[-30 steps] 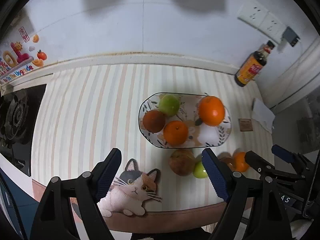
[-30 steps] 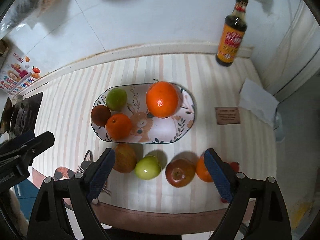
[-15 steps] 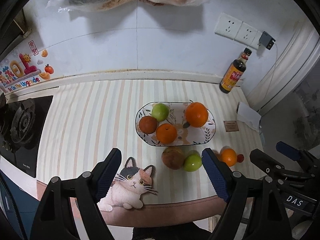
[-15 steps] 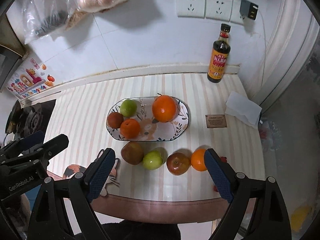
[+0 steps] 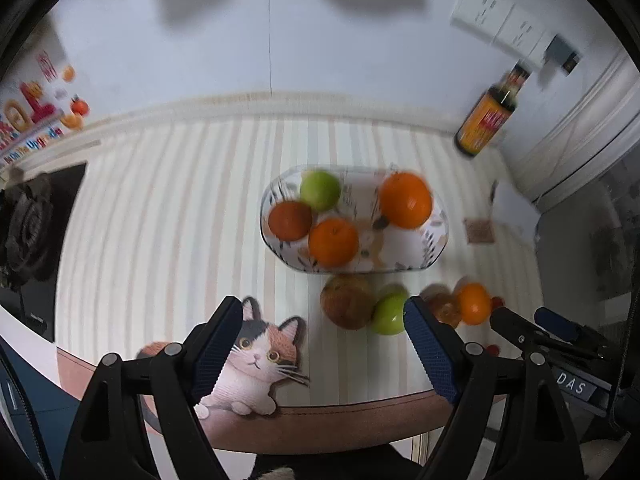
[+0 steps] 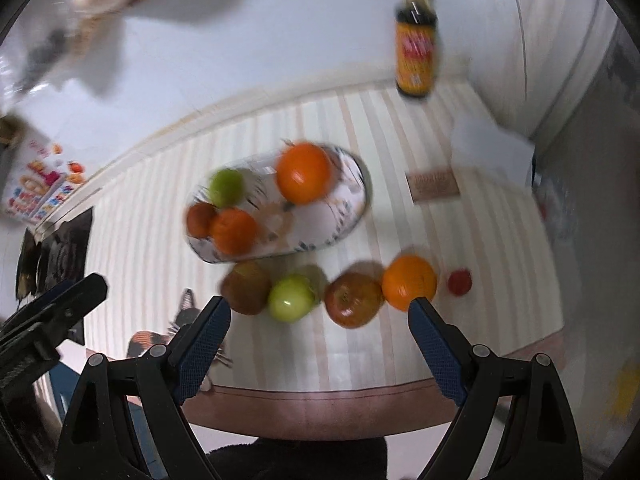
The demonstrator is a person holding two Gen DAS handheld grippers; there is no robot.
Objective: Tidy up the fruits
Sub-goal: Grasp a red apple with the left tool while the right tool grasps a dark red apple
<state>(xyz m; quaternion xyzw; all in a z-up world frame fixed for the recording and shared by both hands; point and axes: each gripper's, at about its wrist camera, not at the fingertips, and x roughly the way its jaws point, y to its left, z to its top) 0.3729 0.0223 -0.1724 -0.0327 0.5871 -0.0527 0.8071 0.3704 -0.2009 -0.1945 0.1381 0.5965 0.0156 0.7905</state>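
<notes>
An oval patterned plate (image 5: 434, 246) (image 6: 356, 184) holds a green apple (image 5: 320, 191), a brown fruit (image 5: 289, 220), a small orange (image 5: 333, 241) and a large orange (image 5: 405, 199) (image 6: 304, 173). In front of it on the striped mat lie a brownish fruit (image 6: 246, 288) (image 5: 346, 301), a green apple (image 6: 291, 298) (image 5: 389, 313), a red apple (image 6: 353, 299) and an orange (image 6: 409, 282) (image 5: 473, 303). My left gripper (image 5: 322, 344) is open and empty above the table's front edge. My right gripper (image 6: 318, 336) is open and empty just before the loose fruits.
A cat-shaped mat (image 5: 256, 364) lies at the front edge. A sauce bottle (image 6: 415, 46) (image 5: 486, 118) stands at the back wall. A small card (image 6: 432, 184), white paper (image 6: 486, 144) and a small red object (image 6: 459, 282) are on the right. A stove (image 5: 28, 216) is at the left.
Both grippers have moved down and forward toward the table; the fruits and plate look larger. The views are motion-blurred. Both grippers stay open and empty.
</notes>
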